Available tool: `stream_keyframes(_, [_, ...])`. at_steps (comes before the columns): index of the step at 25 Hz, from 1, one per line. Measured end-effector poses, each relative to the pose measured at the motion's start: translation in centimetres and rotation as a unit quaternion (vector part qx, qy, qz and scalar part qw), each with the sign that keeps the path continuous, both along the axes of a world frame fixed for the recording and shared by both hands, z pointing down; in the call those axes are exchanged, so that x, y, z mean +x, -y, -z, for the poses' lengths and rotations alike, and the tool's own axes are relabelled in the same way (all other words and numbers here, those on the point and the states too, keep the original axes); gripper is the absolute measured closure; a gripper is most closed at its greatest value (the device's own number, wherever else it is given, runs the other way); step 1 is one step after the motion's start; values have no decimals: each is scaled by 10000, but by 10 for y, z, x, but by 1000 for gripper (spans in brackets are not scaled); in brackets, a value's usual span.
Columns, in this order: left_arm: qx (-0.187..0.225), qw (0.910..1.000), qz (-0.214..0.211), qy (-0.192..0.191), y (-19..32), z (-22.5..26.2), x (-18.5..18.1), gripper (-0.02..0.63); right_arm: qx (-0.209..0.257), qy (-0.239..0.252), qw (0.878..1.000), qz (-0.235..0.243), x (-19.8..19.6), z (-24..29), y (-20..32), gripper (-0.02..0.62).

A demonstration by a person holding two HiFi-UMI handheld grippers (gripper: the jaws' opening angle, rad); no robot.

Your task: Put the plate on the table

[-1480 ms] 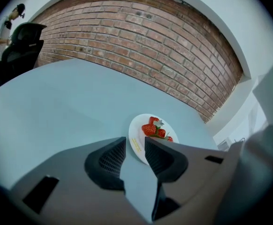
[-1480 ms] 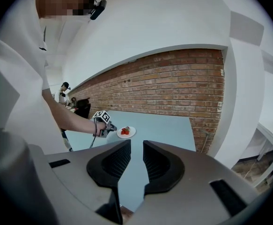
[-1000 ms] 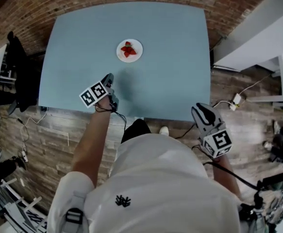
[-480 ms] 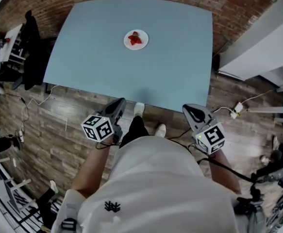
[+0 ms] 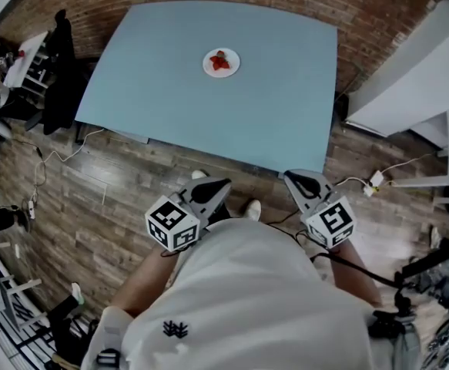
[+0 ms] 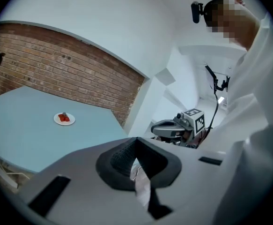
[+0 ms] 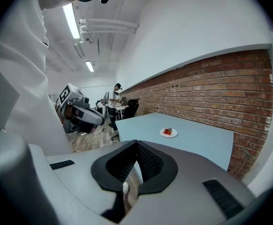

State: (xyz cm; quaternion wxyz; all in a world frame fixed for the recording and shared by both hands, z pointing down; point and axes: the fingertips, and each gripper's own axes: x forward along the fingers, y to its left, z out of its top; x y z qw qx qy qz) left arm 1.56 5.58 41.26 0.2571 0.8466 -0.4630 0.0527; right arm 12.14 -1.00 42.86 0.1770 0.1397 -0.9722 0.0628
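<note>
Left gripper (image 5: pixel 215 186) withdrawn from bench (image 5: pixel 286 99), level with right gripper (image 5: pixel 296 181); both fingers (image 6: pixel 122 156) closed, empty. Plate (image 5: pixel 221 62) on bench, well ahead: task looks done.

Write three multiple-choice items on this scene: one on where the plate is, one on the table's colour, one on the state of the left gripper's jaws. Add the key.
1. Where is the plate?
A. on the floor
B. on the table, toward its far side
C. on a chair

2. What colour is the table top?
A. black
B. red
C. light blue

3. How do the jaws of the left gripper stand?
A. shut, with nothing between them
B. wide open
C. shut on the plate

Key:
1 B: the head view shows it resting on the table top.
2 C: all three views show it pale blue.
3 A: the left gripper view shows the pads together, empty.
</note>
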Motion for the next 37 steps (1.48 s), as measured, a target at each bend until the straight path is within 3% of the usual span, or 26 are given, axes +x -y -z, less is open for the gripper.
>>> stream_keyframes(3, [104,9999,1,2,-5,6,4,606,123,69,9999,-16,2,6,-7,589])
stream_keyframes(7, [131,9994,123,-285,-9,7,2,605,180,78,9997,-125,10,5,-18,588])
stream_keyframes(18, [59,9993,192,-315,-11,1,-3,606,425,-84,9988,-237,24,8,-37,589])
stream_keyframes(37, [-213,9979,496,-361,12,-24,-30,606,232,-241,9993,-154,12,-10,-21,589])
